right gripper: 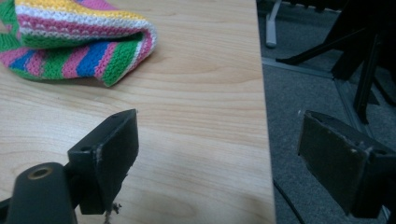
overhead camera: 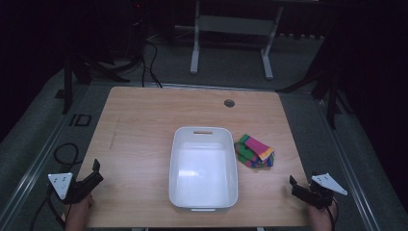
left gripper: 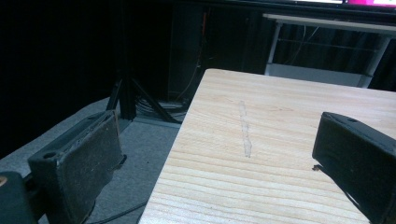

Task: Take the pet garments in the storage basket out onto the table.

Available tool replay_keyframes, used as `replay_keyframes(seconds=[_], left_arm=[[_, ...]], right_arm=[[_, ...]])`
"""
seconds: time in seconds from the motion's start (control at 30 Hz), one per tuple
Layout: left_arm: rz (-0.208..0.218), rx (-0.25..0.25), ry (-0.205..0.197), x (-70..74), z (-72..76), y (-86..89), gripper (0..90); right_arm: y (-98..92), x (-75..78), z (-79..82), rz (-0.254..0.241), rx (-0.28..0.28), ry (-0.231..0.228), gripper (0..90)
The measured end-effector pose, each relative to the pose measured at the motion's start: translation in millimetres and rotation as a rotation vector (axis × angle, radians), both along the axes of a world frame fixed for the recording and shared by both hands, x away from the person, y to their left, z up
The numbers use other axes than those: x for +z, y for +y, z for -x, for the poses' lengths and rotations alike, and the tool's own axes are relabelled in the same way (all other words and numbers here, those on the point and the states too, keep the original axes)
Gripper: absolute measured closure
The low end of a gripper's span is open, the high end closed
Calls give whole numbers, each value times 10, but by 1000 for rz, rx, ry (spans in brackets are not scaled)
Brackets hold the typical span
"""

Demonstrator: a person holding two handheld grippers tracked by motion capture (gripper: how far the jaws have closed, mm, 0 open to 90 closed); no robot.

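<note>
striped knit cloth (overhead camera: pixel 254 151) beside white bin (overhead camera: pixel 203 166), no writing readable.

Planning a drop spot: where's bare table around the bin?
Widest bare patch: left of the white bin, up to the left gripper. Also the far strip by the grommet hole. Tightest right, where the striped cloth lies beside the bin.

The room was dark. Grey carpet (overhead camera: pixel 231 62) covered the floor; a white frame (overhead camera: pixel 231 26) stood behind the wooden counter (overhead camera: pixel 139 125), cables (overhead camera: pixel 149 62) trailing nearby.
</note>
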State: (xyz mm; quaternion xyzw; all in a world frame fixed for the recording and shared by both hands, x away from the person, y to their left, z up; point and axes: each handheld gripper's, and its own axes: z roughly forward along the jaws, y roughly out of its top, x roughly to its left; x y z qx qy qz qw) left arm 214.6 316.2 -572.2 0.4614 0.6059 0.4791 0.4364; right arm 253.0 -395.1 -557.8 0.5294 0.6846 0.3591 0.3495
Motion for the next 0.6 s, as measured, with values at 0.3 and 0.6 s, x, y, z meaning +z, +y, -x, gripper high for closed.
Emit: replay_keyframes(seconds=[0.3,0.6], left_arm=[[1,-1,0,0,0,1,18],[6,0,-1,1,-3,3,19]], right_arm=[[-29,9,74,-21,-53,-69,126],[-10,5,56,-1,-51,-58,130]])
